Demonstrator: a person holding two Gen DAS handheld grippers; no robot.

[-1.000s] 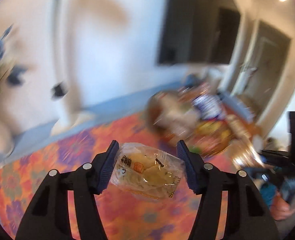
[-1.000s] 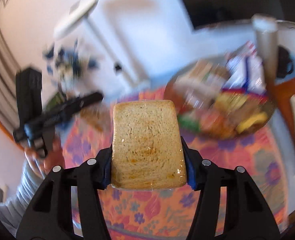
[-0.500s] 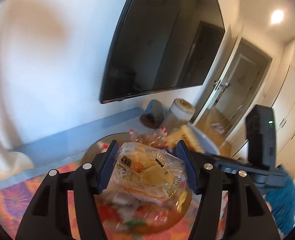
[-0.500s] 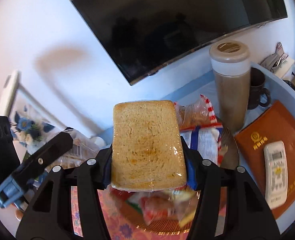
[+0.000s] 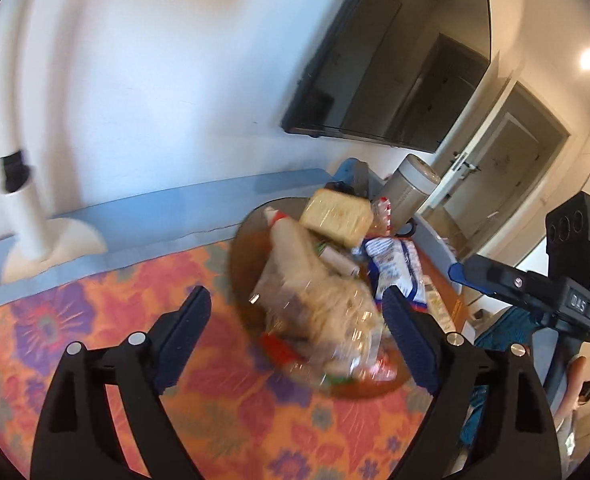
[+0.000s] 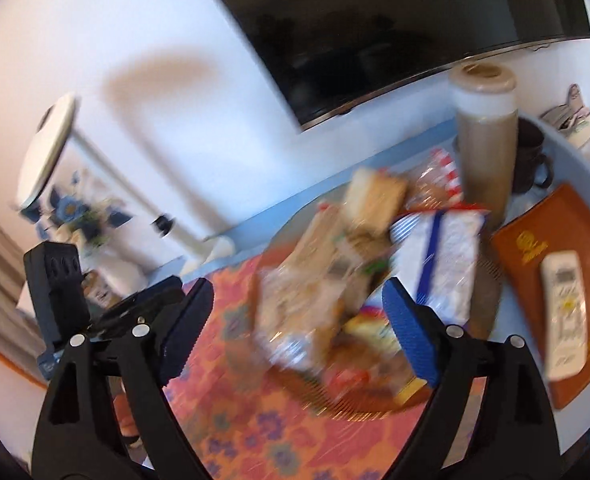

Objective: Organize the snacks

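The wrapped toast slice [image 5: 337, 216] lies at the far side of the round snack tray [image 5: 241, 248], leaning on the other packets. The clear bag of small pastries [image 5: 327, 308] is smeared by blur at the near side of the same heap, and whether it has fully settled cannot be told. A blue-and-white packet [image 6: 441, 264] and a red-striped bag [image 6: 435, 184] share the tray, which sits on a floral tablecloth [image 5: 95, 320].

The left gripper [image 5: 299, 330] and the right gripper [image 6: 297, 324] both stand with jaws spread wide and nothing pressed between the pads; both have just been opening.

Judged as the release step, it is done well by drawing each gripper up and back along its own line, so the pads do not snag crinkled wrap or tip the heap. The tall lidded canister [image 6: 485, 140] and the remote control [image 6: 565, 312] on its brown folder [image 6: 535, 248] stand beside the tray and deserve clearance.
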